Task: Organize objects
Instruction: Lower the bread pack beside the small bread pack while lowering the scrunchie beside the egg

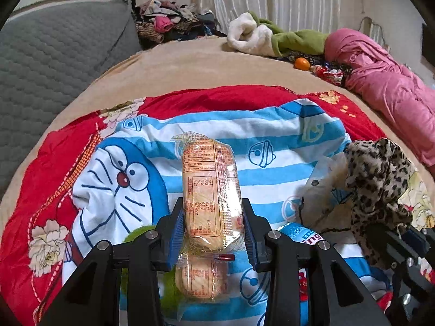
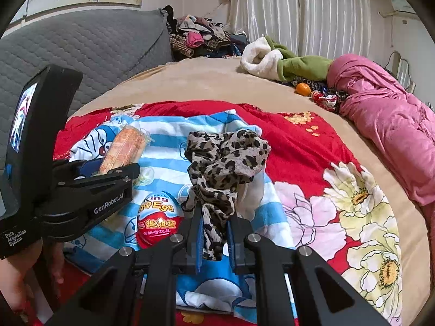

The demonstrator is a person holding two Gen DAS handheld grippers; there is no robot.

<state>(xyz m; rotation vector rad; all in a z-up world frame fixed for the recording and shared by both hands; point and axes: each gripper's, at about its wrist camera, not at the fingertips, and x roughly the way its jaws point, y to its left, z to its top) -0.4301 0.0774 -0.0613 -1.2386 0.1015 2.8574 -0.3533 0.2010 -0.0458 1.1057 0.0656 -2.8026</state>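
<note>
Clamped between my left gripper [image 1: 214,225] pads sits a wrapped biscuit pack [image 1: 210,190], its long axis running straight ahead above the cartoon cloth [image 1: 272,135]; its near end is blurred. On the right, my right gripper [image 2: 213,233] is pinched tight on a leopard-print scarf [image 2: 225,154], which bunches beyond the tips and hides the cloth beneath. I see a toy egg [image 2: 156,217] just left.

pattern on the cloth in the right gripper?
Leopard print, tan with dark spots; clearest in right wrist view.
</note>
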